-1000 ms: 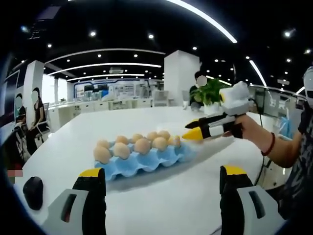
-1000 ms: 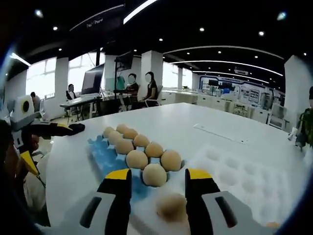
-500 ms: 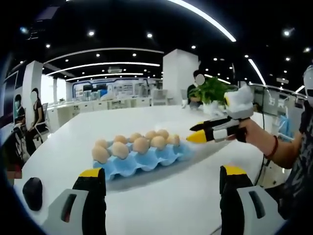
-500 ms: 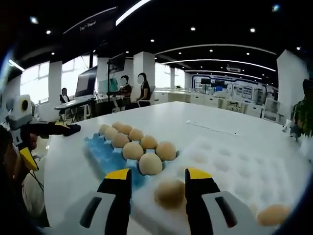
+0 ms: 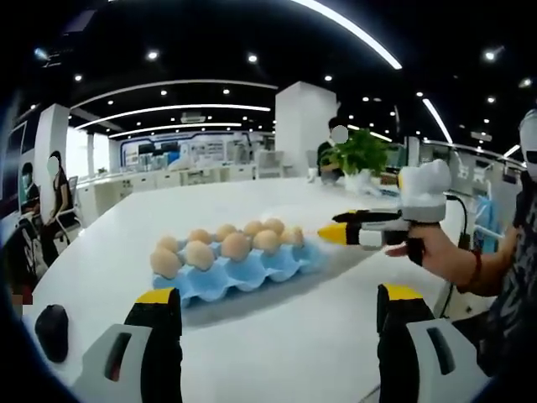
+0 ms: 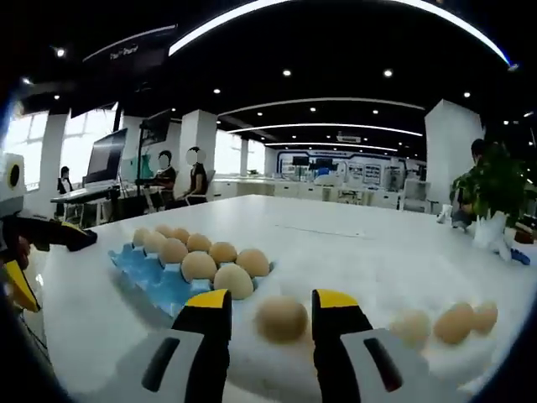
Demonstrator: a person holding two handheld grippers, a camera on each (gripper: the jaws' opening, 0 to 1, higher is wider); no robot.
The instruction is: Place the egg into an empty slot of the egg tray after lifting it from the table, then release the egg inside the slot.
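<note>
Right gripper view has my right gripper (image 6: 268, 306) spread around the blurred egg (image 6: 281, 318), long axis unreadable, on the table (image 6: 352, 243) beside the blue egg tray (image 6: 147, 277); my left gripper (image 5: 277, 306) gapes wide.

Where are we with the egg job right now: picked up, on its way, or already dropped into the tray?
Done: the blue egg tray already holds a batch of eggs, with front cups bare. In hand: an egg sits between the right claw jaws; whether it is gripped or lifted I can't tell. Left: carry it to an empty cup and release. More loose eggs lie on the table. The left claw is open, holding nothing.
</note>
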